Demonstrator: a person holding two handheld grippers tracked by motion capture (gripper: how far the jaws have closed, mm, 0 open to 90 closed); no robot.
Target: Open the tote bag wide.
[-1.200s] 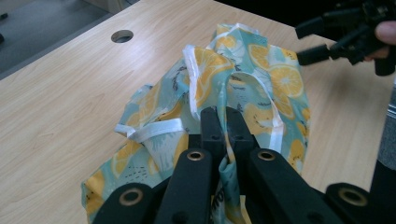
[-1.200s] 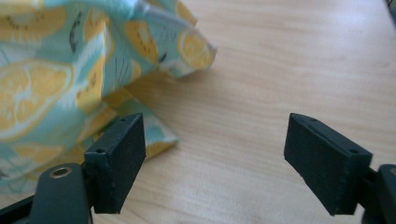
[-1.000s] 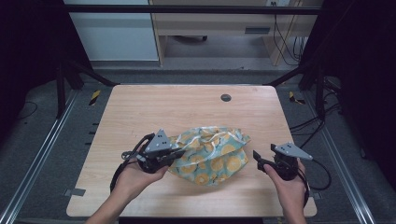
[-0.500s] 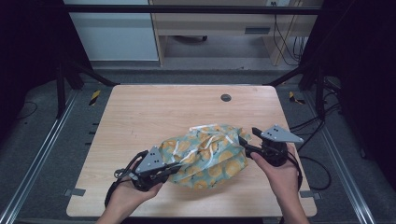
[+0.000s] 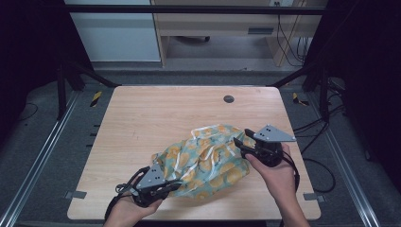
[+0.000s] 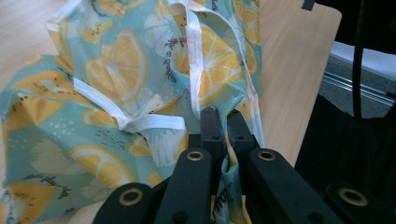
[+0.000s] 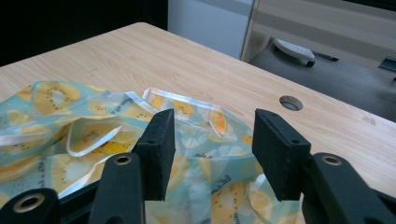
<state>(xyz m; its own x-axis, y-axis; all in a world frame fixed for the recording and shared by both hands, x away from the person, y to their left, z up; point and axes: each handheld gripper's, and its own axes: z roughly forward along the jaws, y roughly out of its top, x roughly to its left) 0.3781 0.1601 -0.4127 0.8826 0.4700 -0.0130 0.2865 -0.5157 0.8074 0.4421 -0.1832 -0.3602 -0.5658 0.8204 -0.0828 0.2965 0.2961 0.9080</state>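
Observation:
A teal cloth bag (image 5: 208,158) printed with yellow lemon slices lies crumpled on the wooden table (image 5: 156,113), with white straps (image 6: 196,51) across it. My left gripper (image 5: 172,187) is at the bag's near left corner. In the left gripper view, that gripper (image 6: 224,119) is shut on a fold of the fabric (image 6: 116,79). My right gripper (image 5: 240,143) is at the bag's right edge. In the right gripper view it stands open (image 7: 212,140), its jaws wide apart just above the cloth (image 7: 84,130).
A round cable hole (image 5: 229,99) sits in the table's far right part. Metal frame rails (image 5: 42,156) run along both sides of the table. Cables (image 5: 321,165) lie off the right edge. A cabinet and a desk stand beyond the far edge.
My left gripper pulled its corner of the bag toward the table's near left edge. The right gripper moved in from the right and forward to the bag's right edge.

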